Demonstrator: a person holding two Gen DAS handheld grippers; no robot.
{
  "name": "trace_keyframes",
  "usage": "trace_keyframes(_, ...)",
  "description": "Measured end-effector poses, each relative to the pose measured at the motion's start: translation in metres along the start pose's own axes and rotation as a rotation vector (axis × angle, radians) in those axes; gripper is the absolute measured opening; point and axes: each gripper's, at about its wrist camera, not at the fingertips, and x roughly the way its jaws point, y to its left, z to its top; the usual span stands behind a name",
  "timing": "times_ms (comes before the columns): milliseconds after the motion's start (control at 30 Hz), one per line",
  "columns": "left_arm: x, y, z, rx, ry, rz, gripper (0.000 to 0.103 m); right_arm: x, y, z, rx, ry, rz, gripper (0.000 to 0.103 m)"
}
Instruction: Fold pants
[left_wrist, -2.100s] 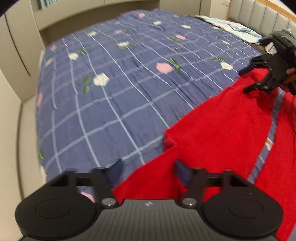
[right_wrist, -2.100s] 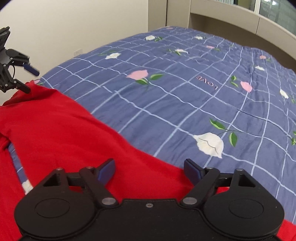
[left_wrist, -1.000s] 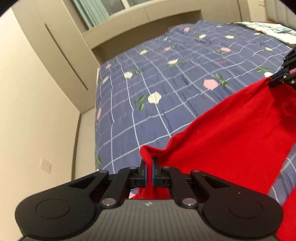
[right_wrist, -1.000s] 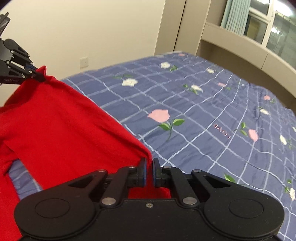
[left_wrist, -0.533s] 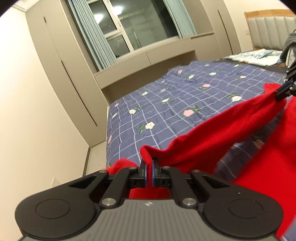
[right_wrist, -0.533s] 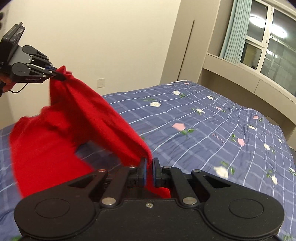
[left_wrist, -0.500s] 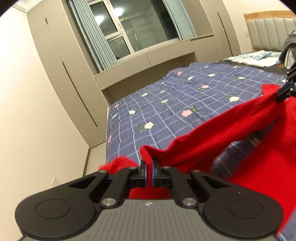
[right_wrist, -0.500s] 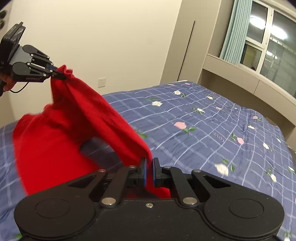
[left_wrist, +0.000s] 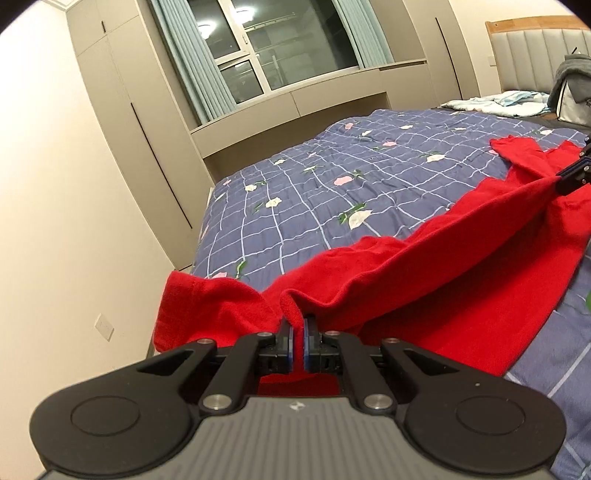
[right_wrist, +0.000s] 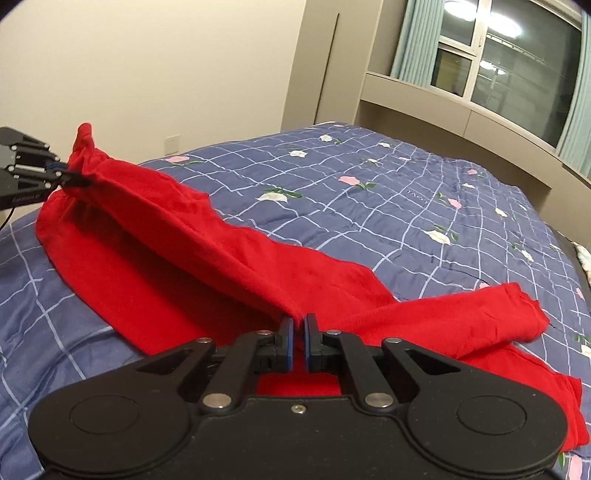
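Note:
Red pants (left_wrist: 424, 273) (right_wrist: 192, 236) lie stretched over a blue floral bedspread (left_wrist: 314, 192) (right_wrist: 406, 206). My left gripper (left_wrist: 298, 325) is shut on one end of the top fold of cloth. My right gripper (right_wrist: 298, 321) is shut on the other end. Each view shows the other gripper pinching the far end: the right one at the right edge (left_wrist: 576, 177), the left one at the left edge (right_wrist: 70, 179). The held edge runs taut between them, lifted a little above the lower layer. One pant leg (right_wrist: 461, 314) lies loose across the bed.
The bed's near edge drops to the floor beside a beige wall with a socket (left_wrist: 104, 326). Wardrobes and a window seat (left_wrist: 295, 110) stand behind the bed. A padded headboard (left_wrist: 535, 55), a light blue cloth and a bag (left_wrist: 572, 99) sit at the far right.
Both grippers, shut on the pants throughout, have swept sideways and come down. The red cloth that hung in the air between them now lies folded along the bedspread.

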Motion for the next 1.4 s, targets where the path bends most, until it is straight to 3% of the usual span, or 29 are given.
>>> trace_keyframes(300,-0.012,0.002,-0.029,-0.075,0.042,-0.038,0.004,-0.010,0.021,-0.016,-0.029,0.028,0.002,0.004)
trace_keyframes(400,-0.013,0.001,-0.037,-0.130,0.080,-0.045,0.012,-0.003,0.026,-0.027,0.001,0.062,0.003,0.004)
trace_keyframes(433,-0.015,0.002,-0.038,-0.155,0.083,-0.038,0.016,-0.002,0.028,-0.030,0.011,0.070,-0.001,0.004)
trace_keyframes(500,-0.024,0.009,-0.042,-0.215,0.081,-0.040,0.033,-0.001,0.028,-0.033,0.032,0.071,-0.005,0.004)
trace_keyframes(533,-0.029,0.013,-0.043,-0.252,0.080,-0.033,0.054,-0.002,0.028,-0.034,0.042,0.069,-0.007,0.004)
trace_keyframes(567,-0.033,0.018,-0.043,-0.292,0.075,-0.027,0.065,-0.002,0.029,-0.034,0.048,0.067,-0.009,0.005)
trace_keyframes(800,-0.045,0.053,-0.055,-0.533,0.109,0.034,0.068,-0.002,0.032,-0.039,0.070,0.072,-0.007,0.013)
trace_keyframes(933,-0.038,0.073,-0.058,-0.652,0.132,0.067,0.068,-0.004,0.035,-0.042,0.056,0.075,-0.013,0.000)
trace_keyframes(1133,-0.037,0.089,-0.061,-0.711,0.135,0.137,0.074,-0.005,0.034,-0.047,0.071,0.085,-0.015,0.000)
trace_keyframes(1167,-0.034,0.089,-0.061,-0.702,0.157,0.151,0.074,-0.005,0.033,-0.048,0.077,0.086,-0.018,0.002)
trace_keyframes(1233,-0.023,0.090,-0.064,-0.664,0.228,0.179,0.074,-0.006,0.032,-0.047,0.093,0.082,-0.022,0.019)
trace_keyframes(1300,-0.012,0.091,-0.070,-0.639,0.279,0.209,0.074,-0.009,0.030,-0.048,0.104,0.073,-0.027,0.027)
trace_keyframes(1400,-0.001,0.094,-0.079,-0.657,0.333,0.207,0.075,-0.012,0.029,-0.049,0.121,0.069,-0.039,0.054)
